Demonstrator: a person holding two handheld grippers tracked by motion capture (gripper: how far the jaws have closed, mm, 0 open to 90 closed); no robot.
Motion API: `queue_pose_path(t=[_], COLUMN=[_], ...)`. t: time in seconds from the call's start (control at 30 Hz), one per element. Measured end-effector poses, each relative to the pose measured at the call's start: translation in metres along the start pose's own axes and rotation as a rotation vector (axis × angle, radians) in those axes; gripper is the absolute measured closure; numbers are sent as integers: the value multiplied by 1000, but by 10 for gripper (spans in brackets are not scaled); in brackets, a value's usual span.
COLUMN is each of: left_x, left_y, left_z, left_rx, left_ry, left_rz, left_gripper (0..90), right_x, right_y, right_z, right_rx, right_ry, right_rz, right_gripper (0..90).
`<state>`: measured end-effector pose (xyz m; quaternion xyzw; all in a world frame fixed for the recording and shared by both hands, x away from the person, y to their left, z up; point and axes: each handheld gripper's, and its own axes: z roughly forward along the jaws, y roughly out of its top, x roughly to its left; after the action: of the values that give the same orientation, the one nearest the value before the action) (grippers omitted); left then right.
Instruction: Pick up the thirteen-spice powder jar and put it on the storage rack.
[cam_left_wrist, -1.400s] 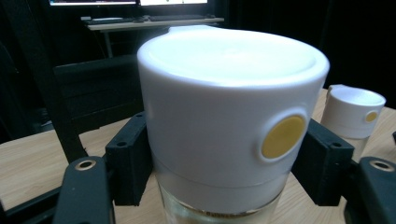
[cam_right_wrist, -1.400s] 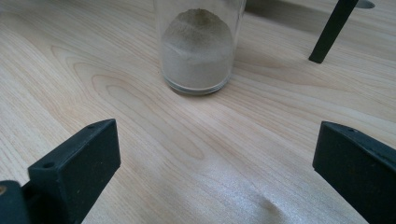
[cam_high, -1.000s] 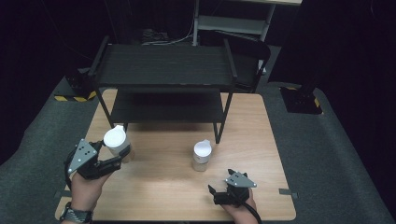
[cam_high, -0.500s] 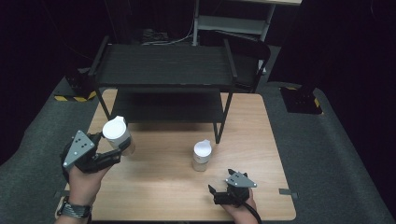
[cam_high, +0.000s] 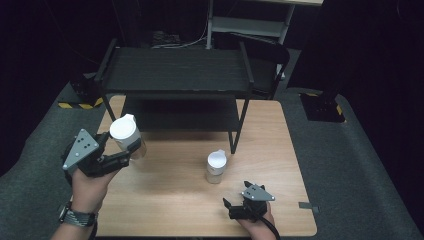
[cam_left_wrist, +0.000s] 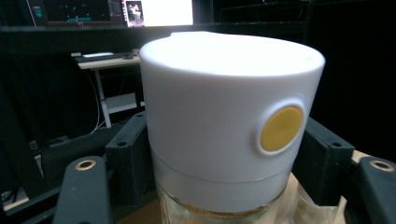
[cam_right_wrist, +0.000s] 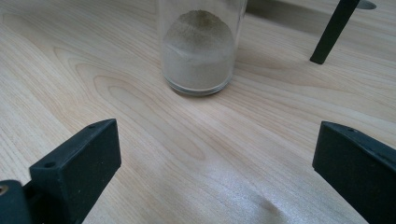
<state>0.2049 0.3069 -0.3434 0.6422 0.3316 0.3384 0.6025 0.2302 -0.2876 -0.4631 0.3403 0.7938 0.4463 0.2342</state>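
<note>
Left gripper (cam_high: 122, 155) clamped on white-capped jar (cam_high: 126, 134), now lifted off table (cam_high: 170, 210), likely shelf-bound. Right gripper (cam_high: 235, 209) wide open, empty; second jar (cam_right_wrist: 201, 44) ahead of fingers.

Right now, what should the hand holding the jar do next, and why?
Probably carry it toward the black shelf. The left gripper is shut on the white-lidded jar, which is off the table, and the shelf's top looks bare. The right gripper is open, short of the other jar.
</note>
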Motion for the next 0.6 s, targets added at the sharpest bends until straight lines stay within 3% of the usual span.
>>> queue_pose_path(t=[0.4,0.6], left_x=[3,7], left_y=[23,32], left_z=[8,13], left_rx=[-24,-38], left_ry=[-5,-11], left_rz=[13,-10], left_gripper=[304,304], right_x=[0,-1], right_y=[0,-1], right_z=[0,0], right_rx=[0,-3], right_ry=[3,5], right_rz=[-1,-3], right_gripper=[5,6])
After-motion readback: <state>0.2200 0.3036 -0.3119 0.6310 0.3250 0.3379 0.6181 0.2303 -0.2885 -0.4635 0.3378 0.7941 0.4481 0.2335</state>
